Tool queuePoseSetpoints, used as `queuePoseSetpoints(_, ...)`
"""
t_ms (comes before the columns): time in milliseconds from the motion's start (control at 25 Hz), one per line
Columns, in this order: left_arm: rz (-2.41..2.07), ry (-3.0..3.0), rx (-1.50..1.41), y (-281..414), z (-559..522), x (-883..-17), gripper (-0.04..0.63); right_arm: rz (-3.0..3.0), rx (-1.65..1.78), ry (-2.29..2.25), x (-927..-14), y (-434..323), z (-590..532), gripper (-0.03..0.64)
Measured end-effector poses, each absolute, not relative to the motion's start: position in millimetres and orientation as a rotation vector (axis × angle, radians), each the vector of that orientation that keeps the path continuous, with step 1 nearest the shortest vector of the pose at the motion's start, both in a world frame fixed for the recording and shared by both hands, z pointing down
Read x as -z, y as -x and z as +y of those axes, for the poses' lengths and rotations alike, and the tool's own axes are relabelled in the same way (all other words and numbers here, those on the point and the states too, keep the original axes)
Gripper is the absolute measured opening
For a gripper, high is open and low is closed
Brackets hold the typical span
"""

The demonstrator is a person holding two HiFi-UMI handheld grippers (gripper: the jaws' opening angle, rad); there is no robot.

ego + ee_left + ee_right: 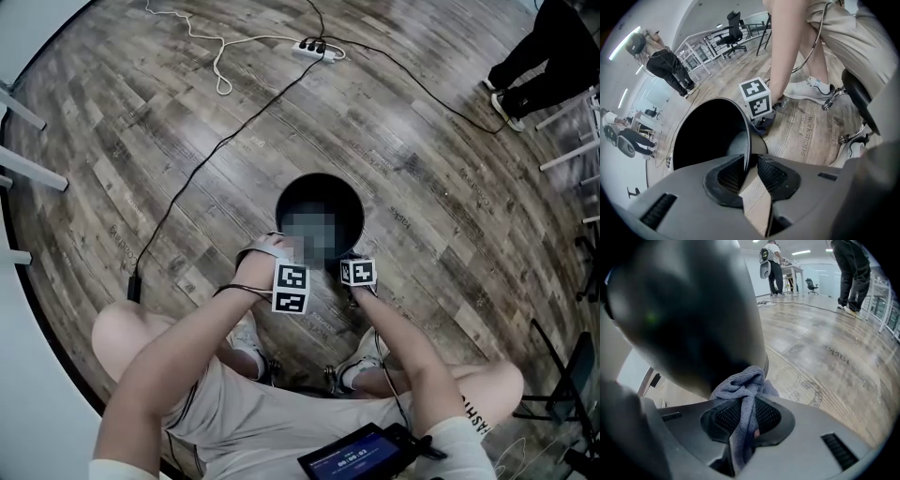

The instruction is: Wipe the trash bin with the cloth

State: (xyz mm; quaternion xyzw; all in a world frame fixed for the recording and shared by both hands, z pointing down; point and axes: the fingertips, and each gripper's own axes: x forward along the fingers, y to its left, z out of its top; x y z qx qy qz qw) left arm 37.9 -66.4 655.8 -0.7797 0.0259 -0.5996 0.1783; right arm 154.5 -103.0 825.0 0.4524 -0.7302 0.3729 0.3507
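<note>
Where the bin stood: the round black plastic trash bin (292,192) sat upright on the wood-patterned plank floor (441,187) at the centre of the head view, just above the person's two white shoes (246,336).
Left gripper: the left gripper (749,169) had its jaws only narrowly apart, pinching the bin's thin rim at the lower left of the opening, one jaw inside and one outside. I judged this grip was there to stop the light bin sliding or tipping under the wipe.
Right gripper: the right gripper (743,414) was clamped on a bunched grey microfibre cloth (740,387), which stuck out past the jaw tips.
Cloth against bin: the wad lay low on the bin's dark outer wall, at the lower right of the opening in the head view, so that fabric rather than hard jaws met the surface.
Count: one bin, one cloth, two grippers, each carrying one square-marker cube (291,287).
</note>
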Motion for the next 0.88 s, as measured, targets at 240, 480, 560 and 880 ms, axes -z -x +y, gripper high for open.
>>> queuePoseSetpoints(240,0.116,2.229,1.697,-42.7,-68.5,-654.6,0.098,-1.787,-0.989,-1.181,-840.9,-161.0,-106.2,0.064)
queuePoseSetpoints(480,0.168,2.354,1.733,-56.1,-62.3,-652.3,0.099,-1.832,-1.027,-1.113,-790.2,-171.3,-74.7,0.064)
queuePoseSetpoints(560,0.157,2.443,1.725,-57.1,-60.2,-649.4,0.099,-1.861,-0.884,-1.012,-771.9,-176.2,-58.2,0.064)
queuePoseSetpoints(880,0.044,2.199,1.754,-30.9,-65.6,-654.7,0.117,-2.016,-0.946,-1.037,-661.9,-177.8,-35.0,0.064)
